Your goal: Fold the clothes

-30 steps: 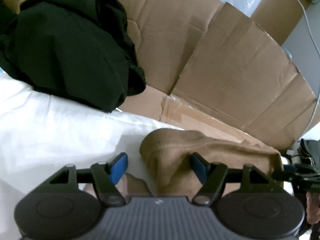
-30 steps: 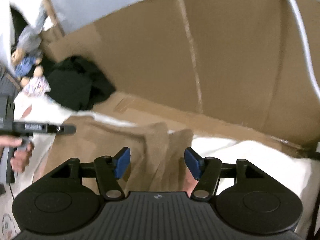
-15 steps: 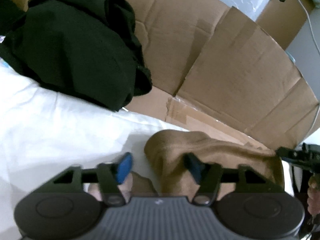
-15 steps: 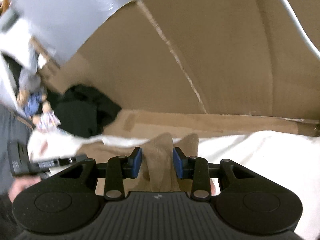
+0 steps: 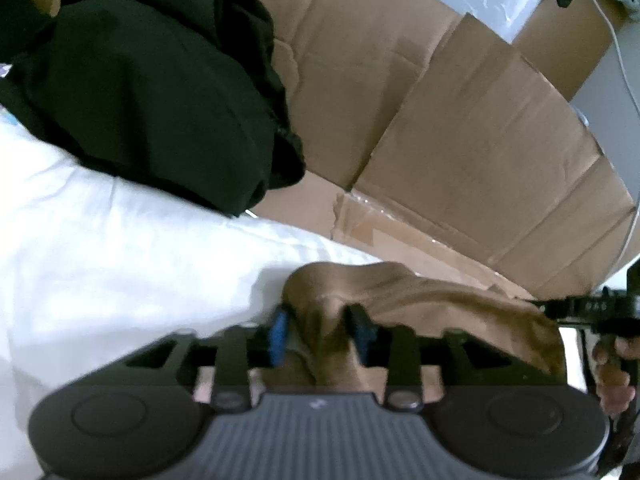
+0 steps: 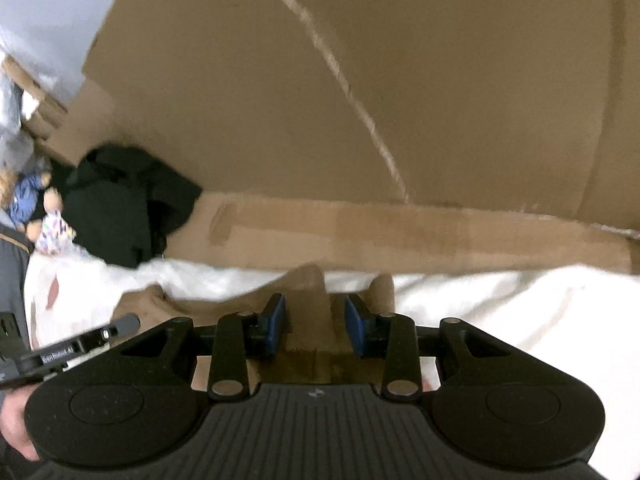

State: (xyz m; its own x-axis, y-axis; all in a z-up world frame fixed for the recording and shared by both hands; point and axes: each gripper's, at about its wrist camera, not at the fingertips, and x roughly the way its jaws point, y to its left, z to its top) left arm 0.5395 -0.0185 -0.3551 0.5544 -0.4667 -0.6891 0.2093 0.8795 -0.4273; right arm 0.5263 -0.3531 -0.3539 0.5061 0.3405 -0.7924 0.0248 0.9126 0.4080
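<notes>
A tan garment (image 5: 432, 300) lies bunched on the white bed sheet (image 5: 120, 248). My left gripper (image 5: 320, 330) is shut on a raised fold at the garment's left end, the blue pads pressing the cloth from both sides. In the right wrist view the same tan garment (image 6: 310, 292) runs up between the pads of my right gripper (image 6: 316, 322), which is shut on a ridge of it. The other gripper's body (image 6: 76, 350) and a hand (image 6: 16, 420) show at the lower left.
A pile of black clothes (image 5: 152, 92) sits at the back left of the sheet, against flattened cardboard (image 5: 460, 132). Stuffed toys (image 6: 36, 208) lie beyond the black pile. A white cable (image 5: 624, 52) hangs at the far right. White sheet (image 6: 520, 312) extends to the right.
Both grippers have gone from open to shut on folds of the tan garment. The right gripper has tilted up and moved closer to the cardboard.
</notes>
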